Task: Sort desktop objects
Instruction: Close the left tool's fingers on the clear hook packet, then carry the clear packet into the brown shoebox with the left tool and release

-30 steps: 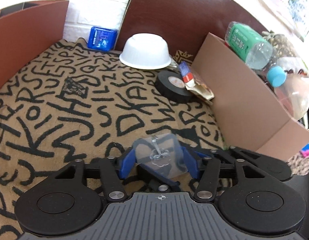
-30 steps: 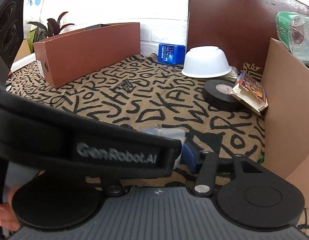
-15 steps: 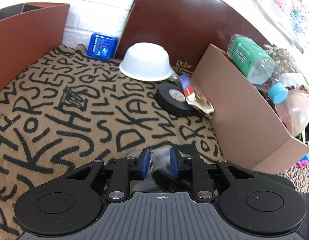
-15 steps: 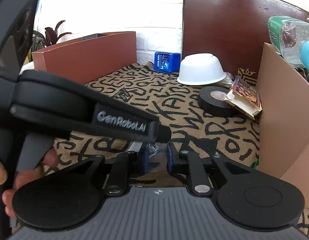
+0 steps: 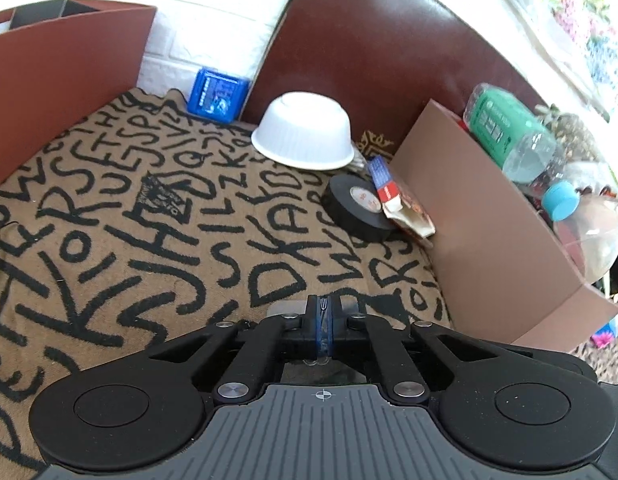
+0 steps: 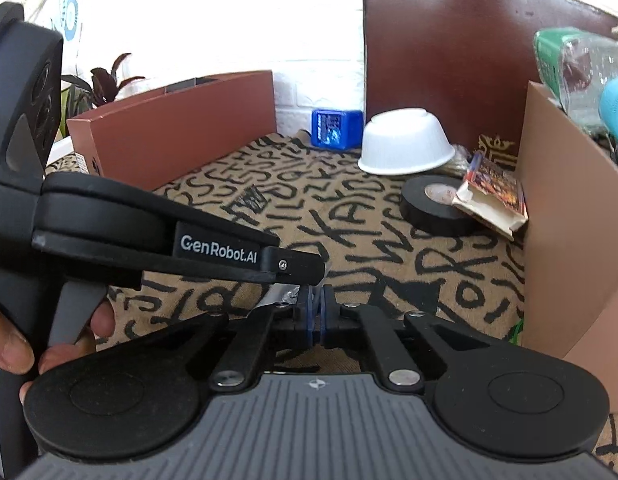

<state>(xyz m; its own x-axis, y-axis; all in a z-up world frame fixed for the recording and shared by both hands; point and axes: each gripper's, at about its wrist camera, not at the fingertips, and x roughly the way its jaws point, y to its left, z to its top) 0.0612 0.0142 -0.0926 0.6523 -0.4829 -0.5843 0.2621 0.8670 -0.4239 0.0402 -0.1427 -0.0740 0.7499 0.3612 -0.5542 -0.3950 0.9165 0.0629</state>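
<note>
My left gripper (image 5: pixel 323 312) is shut on a small clear plastic bag (image 5: pixel 283 309), of which only a grey edge shows beside the jaws. In the right wrist view the bag (image 6: pixel 283 294) shows crumpled under the left gripper's body (image 6: pixel 213 250). My right gripper (image 6: pixel 315 304) is shut on the same bag, right next to the left one. On the lettered cloth (image 5: pixel 129 208) lie an upturned white bowl (image 5: pixel 305 136), a black tape roll (image 5: pixel 357 208), a small printed packet (image 5: pixel 401 210) and a blue box (image 5: pixel 217 94).
A brown cardboard box (image 5: pixel 493 240) stands at the right, holding a plastic bottle (image 5: pixel 517 140) with a blue cap. A reddish-brown box (image 5: pixel 65 80) stands at the left. A dark brown panel (image 5: pixel 373 40) stands at the back. A hand (image 6: pixel 13 344) holds the left gripper.
Both grippers closed from wide open onto the clear bag. The bag, spread between the left fingers before, is now squeezed flat and mostly hidden.
</note>
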